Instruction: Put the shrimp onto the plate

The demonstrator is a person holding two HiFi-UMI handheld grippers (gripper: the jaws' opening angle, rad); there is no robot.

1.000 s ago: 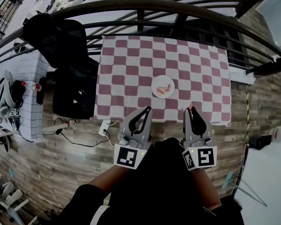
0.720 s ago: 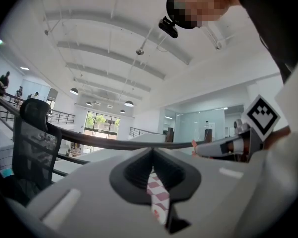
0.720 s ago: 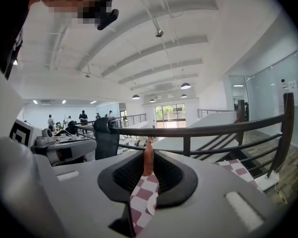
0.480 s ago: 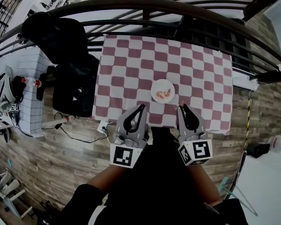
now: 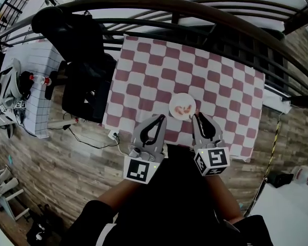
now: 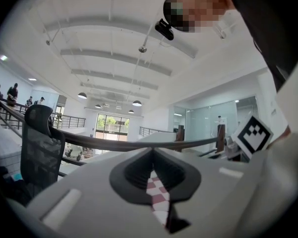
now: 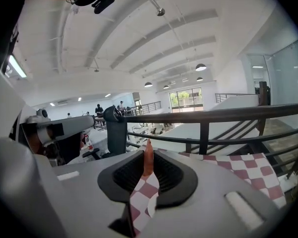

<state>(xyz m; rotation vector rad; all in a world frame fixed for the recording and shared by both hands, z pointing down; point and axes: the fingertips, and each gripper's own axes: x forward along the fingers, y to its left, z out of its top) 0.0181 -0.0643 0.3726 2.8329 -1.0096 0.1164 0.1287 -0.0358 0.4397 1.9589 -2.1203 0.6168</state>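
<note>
A small white plate (image 5: 173,109) with pink shrimp (image 5: 184,109) on it sits near the front edge of the red-and-white checked table (image 5: 143,76). My right gripper (image 5: 196,116) has its tip at the plate's right edge. It is shut on an orange-pink shrimp (image 7: 148,158), which stands upright between the pads in the right gripper view, just below the tip of the right gripper (image 7: 148,148). My left gripper (image 5: 161,118) hovers over the table's front edge, left of the plate. In the left gripper view, the left gripper (image 6: 151,151) has its tips together and nothing between them.
A black office chair (image 5: 84,94) stands against the table's left side. A curved black railing (image 5: 195,9) runs behind the table. Further left is a grid-patterned table (image 5: 33,86) with gear on it. Cables (image 5: 87,142) lie on the wooden floor by the chair.
Both grippers have moved forward toward the plate. The right gripper's tip, earlier short of the table edge, now reaches the plate's right edge. The shrimp stays gripped.
</note>
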